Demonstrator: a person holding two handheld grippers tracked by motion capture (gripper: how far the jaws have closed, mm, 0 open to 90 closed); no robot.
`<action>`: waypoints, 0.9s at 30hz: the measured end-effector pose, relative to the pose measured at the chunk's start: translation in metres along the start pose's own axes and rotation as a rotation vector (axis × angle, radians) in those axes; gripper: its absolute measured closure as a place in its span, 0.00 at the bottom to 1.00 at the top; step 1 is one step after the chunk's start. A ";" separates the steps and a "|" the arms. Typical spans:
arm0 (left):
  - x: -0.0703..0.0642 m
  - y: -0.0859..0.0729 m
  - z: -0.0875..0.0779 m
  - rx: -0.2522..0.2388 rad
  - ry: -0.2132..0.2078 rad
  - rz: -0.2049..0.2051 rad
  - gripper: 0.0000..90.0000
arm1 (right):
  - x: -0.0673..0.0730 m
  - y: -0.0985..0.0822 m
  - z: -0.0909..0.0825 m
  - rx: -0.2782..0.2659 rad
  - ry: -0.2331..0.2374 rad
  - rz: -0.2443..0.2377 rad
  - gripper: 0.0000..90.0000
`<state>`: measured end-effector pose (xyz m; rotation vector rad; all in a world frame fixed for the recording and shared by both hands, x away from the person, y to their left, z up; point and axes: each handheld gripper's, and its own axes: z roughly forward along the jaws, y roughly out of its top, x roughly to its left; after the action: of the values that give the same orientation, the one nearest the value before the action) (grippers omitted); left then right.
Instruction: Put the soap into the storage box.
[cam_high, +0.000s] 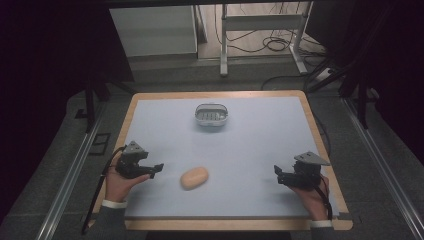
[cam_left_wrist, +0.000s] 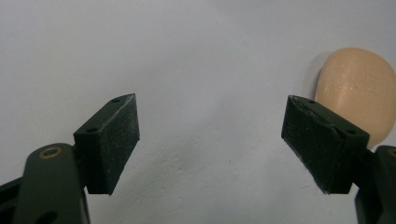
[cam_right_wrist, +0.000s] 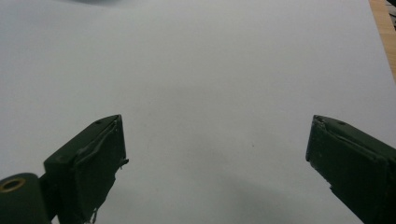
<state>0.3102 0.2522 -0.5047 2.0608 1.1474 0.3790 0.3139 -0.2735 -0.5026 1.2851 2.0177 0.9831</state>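
A tan oval bar of soap (cam_high: 194, 177) lies on the pale mat in the near middle. My left gripper (cam_high: 157, 169) sits just left of it, jaws open and pointing at it, with nothing between them. In the left gripper view the soap (cam_left_wrist: 357, 91) shows beyond the right-hand jaw, and the left gripper (cam_left_wrist: 210, 140) stands wide over bare mat. A white soap dish (cam_high: 211, 114) rests near the far middle of the mat. My right gripper (cam_high: 278, 175) is at the near right, open and holding nothing; the right gripper view has the right gripper (cam_right_wrist: 217, 158) over bare mat.
The mat covers a wooden table (cam_high: 322, 145) whose rim shows on all sides. Beyond the table are a white frame stand (cam_high: 260, 30) and cables on the floor. Metal rails (cam_high: 70, 175) run along both sides.
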 end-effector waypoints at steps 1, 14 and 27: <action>0.001 0.001 -0.001 0.000 0.005 0.000 0.21 | -0.001 0.000 0.000 0.002 -0.002 0.004 0.06; -0.003 0.001 -0.001 0.009 0.009 -0.008 0.21 | -0.008 -0.004 -0.001 0.005 0.038 0.043 0.07; -0.011 0.005 -0.007 0.087 0.047 0.010 0.20 | -0.011 -0.009 0.004 0.029 0.052 0.042 0.07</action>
<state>0.3030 0.2447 -0.4948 2.1436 1.2014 0.3900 0.3169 -0.2849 -0.5118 1.3352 2.0584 1.0202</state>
